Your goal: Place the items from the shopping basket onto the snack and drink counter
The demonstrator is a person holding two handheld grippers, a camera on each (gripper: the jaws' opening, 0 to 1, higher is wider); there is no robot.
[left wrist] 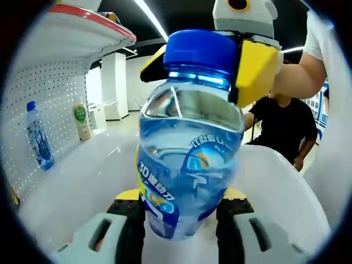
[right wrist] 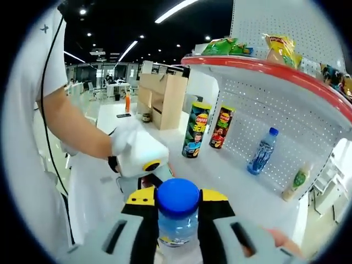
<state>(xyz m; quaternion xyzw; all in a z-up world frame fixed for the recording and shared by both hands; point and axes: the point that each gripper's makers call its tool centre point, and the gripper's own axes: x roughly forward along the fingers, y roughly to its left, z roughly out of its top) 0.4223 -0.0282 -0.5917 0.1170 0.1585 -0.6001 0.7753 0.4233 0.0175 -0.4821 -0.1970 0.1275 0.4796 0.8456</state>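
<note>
Clamped low between the left tongs (left wrist: pixel 181 217) in the left gripper view is a blue-capped water bottle (left wrist: pixel 187 159), its body pinched by the black and yellow jaws. At its cap the right tongs (left wrist: pixel 220 60) close in from above, yellow pads on both sides of the blue lid. Behind lies the white tabletop (left wrist: pixel 82 176) of the counter, and far left against the pegboard stand a small water bottle (left wrist: pixel 39 137) and a pale squeeze bottle (left wrist: pixel 82 121), near each other. A person in black (left wrist: pixel 286 126) stands at far right.

Seen from the right gripper view, the same bottle's cap (right wrist: pixel 177 197) sits gripped between the right tongs (right wrist: pixel 177 217). Just beyond, the left tongs (right wrist: pixel 140 165) are held by a gloved hand (right wrist: pixel 124 140). On the tabletop (right wrist: pixel 231 176) stand two chip cans (right wrist: pixel 196 129) side by side, then farther right a water bottle (right wrist: pixel 262 151) and the squeeze bottle (right wrist: pixel 297 181). Snack bags (right wrist: pixel 223 47) lie on the red-edged shelf (right wrist: pixel 264 69) above.
</note>
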